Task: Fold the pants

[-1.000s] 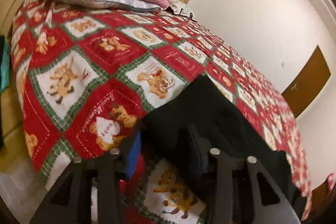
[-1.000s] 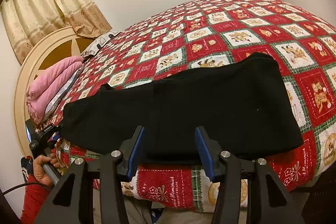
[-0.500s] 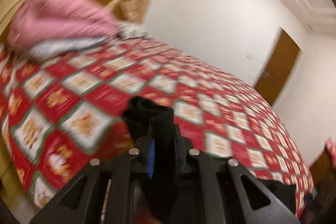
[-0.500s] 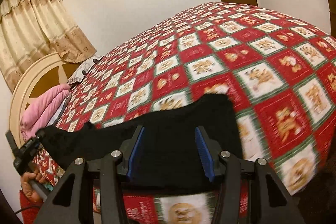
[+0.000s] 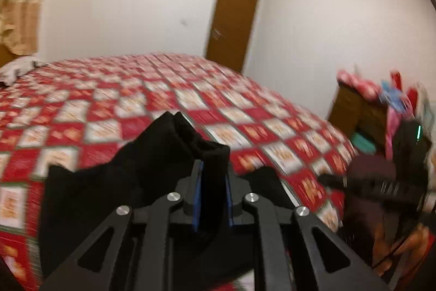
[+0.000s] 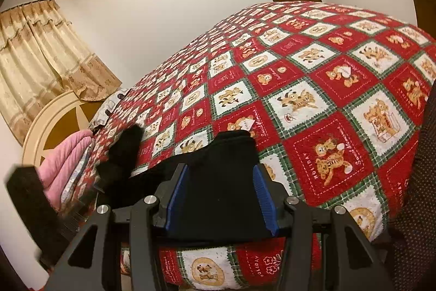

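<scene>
On red patchwork bedspread [image 6: 321, 89]: left gripper [image 5: 212, 190] clamped on raised edge of black pants [image 6: 218, 182]; right gripper [image 6: 220, 195], jaws apart, straddles pants w/o pinching.

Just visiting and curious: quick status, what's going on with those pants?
Left gripper shut on black pants, one end lifted. Right gripper open over them. Quilt ahead, nothing blocking.

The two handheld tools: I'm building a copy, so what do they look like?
Both the left tool and the right tool have matte black angular linkage arms with triangular cutouts, round silver pivot bolts, and blue ribbed pads lining the fingers.
</scene>
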Tool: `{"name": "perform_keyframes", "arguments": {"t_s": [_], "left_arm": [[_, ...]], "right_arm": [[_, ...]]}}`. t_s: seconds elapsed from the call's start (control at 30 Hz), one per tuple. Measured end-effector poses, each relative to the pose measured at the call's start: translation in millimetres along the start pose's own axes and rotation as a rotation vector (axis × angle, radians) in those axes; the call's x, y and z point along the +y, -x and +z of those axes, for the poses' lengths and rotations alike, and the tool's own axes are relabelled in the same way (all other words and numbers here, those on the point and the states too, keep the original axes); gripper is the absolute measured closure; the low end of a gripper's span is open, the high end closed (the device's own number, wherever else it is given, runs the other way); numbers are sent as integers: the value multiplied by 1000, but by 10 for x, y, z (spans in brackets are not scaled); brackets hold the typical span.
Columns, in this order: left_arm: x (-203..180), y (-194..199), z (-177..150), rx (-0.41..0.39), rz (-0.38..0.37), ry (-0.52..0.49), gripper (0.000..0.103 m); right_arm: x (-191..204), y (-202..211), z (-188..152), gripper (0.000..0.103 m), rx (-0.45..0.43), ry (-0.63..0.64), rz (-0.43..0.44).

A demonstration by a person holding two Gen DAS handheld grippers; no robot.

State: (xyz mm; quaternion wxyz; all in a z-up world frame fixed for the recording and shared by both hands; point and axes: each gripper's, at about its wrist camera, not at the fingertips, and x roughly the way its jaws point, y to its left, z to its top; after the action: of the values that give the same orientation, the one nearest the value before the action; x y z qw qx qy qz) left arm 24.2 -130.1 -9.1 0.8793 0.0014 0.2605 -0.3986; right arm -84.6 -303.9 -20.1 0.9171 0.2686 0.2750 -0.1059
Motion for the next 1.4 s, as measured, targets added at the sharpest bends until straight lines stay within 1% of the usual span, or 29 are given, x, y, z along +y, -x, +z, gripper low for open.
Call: {"name": "perform_keyframes", "arguments": {"t_s": [0.03,0.07,0.13,0.17,0.2,0.23,0.27,0.3,0.33,0.37,0.4,0.43,0.47,0.5,0.57,0.63,0.7,0.77,0.8,0.87,0.93,1.0,1.03,1.07,1.1,1.13,1.2,1.33,1.4], "left_arm": [[-71,-97,-101,21,-21,-15,88],[-144,-204,-197,47,-26,-39,88],[-270,-355,-384,102,-11,-86,88],[-272,-391,-435,119,-9,-96,88],[-258,-412,-478,132,-13,-101,87],[-248,-392,-505,120,-25,-110,83],[-243,-363,-507,110,-34,-117,81],[-230,-330,-495,118,-58,-121,77],[-247,-338,-496,128,-81,-120,67],[-243,-313,-487,143,-114,-113,61],[-215,-244,-465,155,-144,-99,49],[-204,-196,-456,159,-158,-87,41],[-190,-142,-449,158,-161,-78,40],[-152,-67,-427,153,-153,-69,38],[-8,112,-370,120,-110,-41,37],[197,266,-314,91,-58,9,28],[376,391,-295,65,8,50,23],[574,481,-286,44,88,90,23],[660,508,-294,39,113,111,23],[866,517,-315,41,159,174,22],[1032,490,-341,57,193,234,23],[1167,449,-378,74,197,300,22],[1224,438,-407,80,188,339,22],[1252,425,-424,82,182,360,22],[1283,425,-437,84,176,378,22],[1295,428,-444,85,173,390,22],[1296,436,-440,83,177,384,22],[1285,469,-400,71,192,360,22],[1283,480,-376,65,192,358,22]], "right_arm": [[-17,-24,-10,52,10,-9,21],[-24,-42,-27,52,17,-12,34],[-17,-111,-64,52,40,-15,68],[-9,-155,-85,52,55,-17,86],[0,-199,-104,52,72,-21,103],[10,-258,-127,52,93,-29,121],[21,-297,-141,52,107,-34,132],[34,-334,-149,52,120,-39,145],[57,-378,-150,51,133,-43,165],[83,-426,-140,50,145,-48,196],[101,-463,-127,46,149,-54,221],[121,-502,-105,44,144,-59,240],[133,-528,-90,39,136,-59,246],[150,-565,-76,37,130,-58,246],[180,-681,-57,37,140,-64,260],[236,-824,-48,37,168,-58,283],[340,-997,-73,37,189,-6,267],[404,-1156,-138,37,205,15,242],[416,-1207,-172,36,212,17,237],[493,-1214,-226,34,182,62,215],[613,-1215,-268,34,177,129,169],[696,-1223,-310,34,181,175,157],[738,-1227,-337,38,181,207,135],[809,-1247,-373,52,180,263,97],[844,-1262,-395,61,182,299,74],[825,-1245,-392,64,181,302,71],[783,-1237,-366,80,190,258,94],[910,-1030,-327,83,171,302,123],[990,-827,-271,83,139,332,169]]}}
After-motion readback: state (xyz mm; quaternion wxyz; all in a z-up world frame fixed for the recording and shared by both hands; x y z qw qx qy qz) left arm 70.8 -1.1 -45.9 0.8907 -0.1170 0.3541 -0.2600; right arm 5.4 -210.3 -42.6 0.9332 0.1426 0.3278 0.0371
